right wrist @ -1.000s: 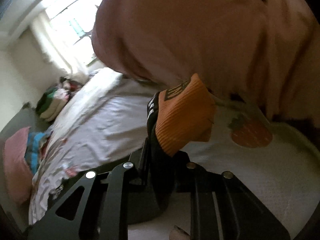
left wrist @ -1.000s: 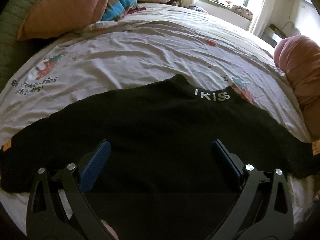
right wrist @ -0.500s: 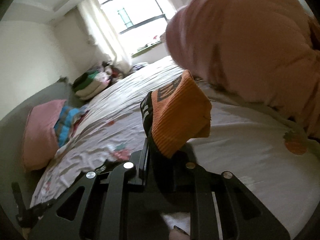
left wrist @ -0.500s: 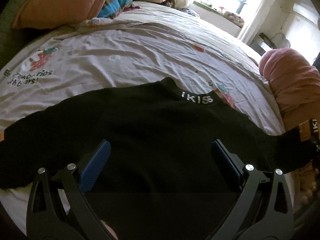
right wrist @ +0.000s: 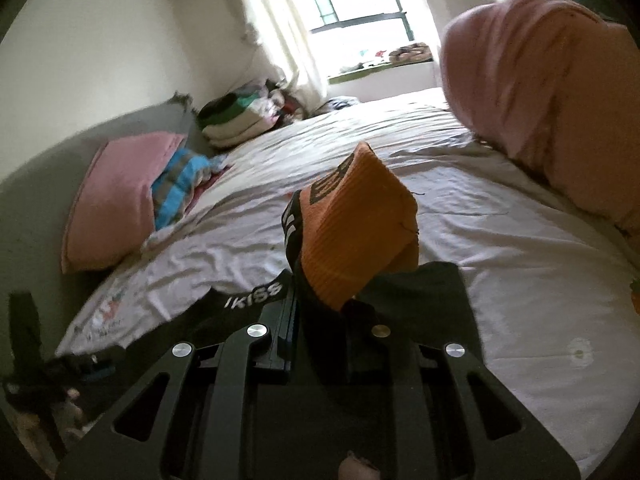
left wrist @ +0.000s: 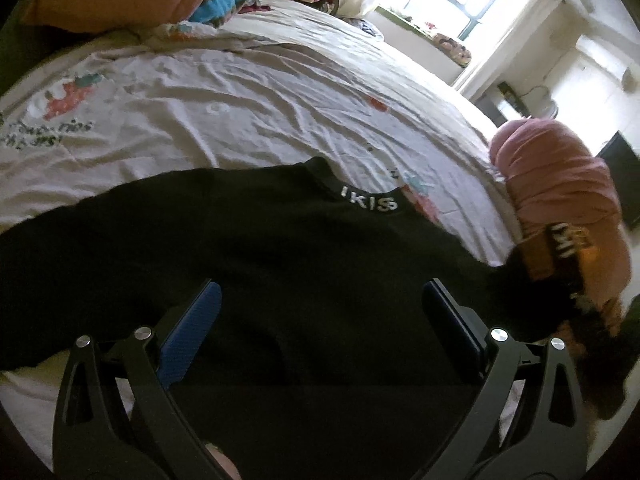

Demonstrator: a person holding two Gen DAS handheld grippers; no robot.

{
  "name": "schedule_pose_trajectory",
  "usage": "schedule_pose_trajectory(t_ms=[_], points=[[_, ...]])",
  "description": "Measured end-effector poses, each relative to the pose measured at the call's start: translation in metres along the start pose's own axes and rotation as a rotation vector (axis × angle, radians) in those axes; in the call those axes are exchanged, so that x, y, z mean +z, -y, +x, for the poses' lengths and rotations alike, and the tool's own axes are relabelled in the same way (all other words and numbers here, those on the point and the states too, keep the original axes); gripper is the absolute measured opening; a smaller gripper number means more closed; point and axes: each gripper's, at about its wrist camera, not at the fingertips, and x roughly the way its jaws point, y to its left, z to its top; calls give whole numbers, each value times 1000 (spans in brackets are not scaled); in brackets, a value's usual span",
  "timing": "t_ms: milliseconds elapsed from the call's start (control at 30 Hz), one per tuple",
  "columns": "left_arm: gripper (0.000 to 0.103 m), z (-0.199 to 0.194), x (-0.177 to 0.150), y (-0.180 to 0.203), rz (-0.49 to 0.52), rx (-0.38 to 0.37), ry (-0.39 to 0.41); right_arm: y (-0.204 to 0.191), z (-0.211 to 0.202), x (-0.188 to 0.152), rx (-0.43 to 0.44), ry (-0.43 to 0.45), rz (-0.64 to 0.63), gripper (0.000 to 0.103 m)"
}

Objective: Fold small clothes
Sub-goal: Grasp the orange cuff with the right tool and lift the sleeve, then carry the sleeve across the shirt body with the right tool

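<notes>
Your right claw (right wrist: 320, 304) is clamped on the orange cuff (right wrist: 356, 232) of the black sweater (left wrist: 280, 264), lifting that sleeve off the bed (left wrist: 240, 100). Your left claw (left wrist: 320, 312) hangs spread apart over the sweater's body, which lies flat on the printed sheet.

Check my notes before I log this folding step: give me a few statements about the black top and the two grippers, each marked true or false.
1. The right gripper is clamped on the orange cuff of the black top. True.
2. The left gripper grips the collar. False: its jaws stand wide open above the top's body, holding nothing.
3. The collar carries white letters. True.
4. The black top lies on a bare wooden floor. False: it lies on a light printed bedsheet.
5. The held cuff is lifted above the sheet. True.
</notes>
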Motion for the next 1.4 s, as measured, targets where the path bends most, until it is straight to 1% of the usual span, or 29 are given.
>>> schedule_pose_trajectory(t_ms=[133,233,367,500,567,633,700,733,800,867,933,967,1033,1100,1167,1200,1267,1367,1400], points=[[94,3,1,-13,-64,-57,-20,-25,20,-13,4,-40,-62,16],[94,10,1,-25,-130,-103,-43,-41,36,-25,5,-81,-109,16],[94,15,2,-33,-168,-118,-53,-58,54,-43,10,-122,-143,16],[94,17,1,-38,-194,-147,-65,-74,72,-61,33,-182,-159,19],[94,18,1,-40,-198,-149,-70,-80,77,-68,42,-207,-178,21],[94,20,1,-40,-199,-150,-77,-85,76,-74,60,-220,-198,26],[94,23,-1,-41,-209,-167,-93,-91,72,-78,93,-230,-215,37],[94,25,-2,-41,-213,-177,-101,-94,71,-79,109,-235,-223,40],[94,31,-4,-40,-215,-186,-120,-100,65,-83,143,-254,-244,57],[94,37,-8,-37,-216,-195,-144,-104,57,-88,188,-277,-261,60],[94,42,-12,-35,-215,-204,-165,-105,47,-92,206,-293,-277,63],[92,44,-13,-33,-212,-206,-172,-103,41,-93,209,-295,-276,63],[85,47,-17,-30,-206,-207,-181,-95,32,-93,213,-293,-257,64],[69,52,-21,-25,-191,-211,-201,-82,22,-90,191,-281,-234,64],[62,56,-24,-24,-183,-208,-214,-69,18,-85,169,-272,-207,64],[59,59,-27,-23,-181,-202,-223,-62,15,-83,158,-268,-190,64],[59,67,-33,-19,-171,-176,-247,-47,10,-77,132,-252,-161,64],[58,76,-38,-15,-166,-175,-255,-29,5,-68,97,-229,-123,64],[52,77,-39,-14,-153,-166,-243,-23,4,-66,85,-223,-109,64]])
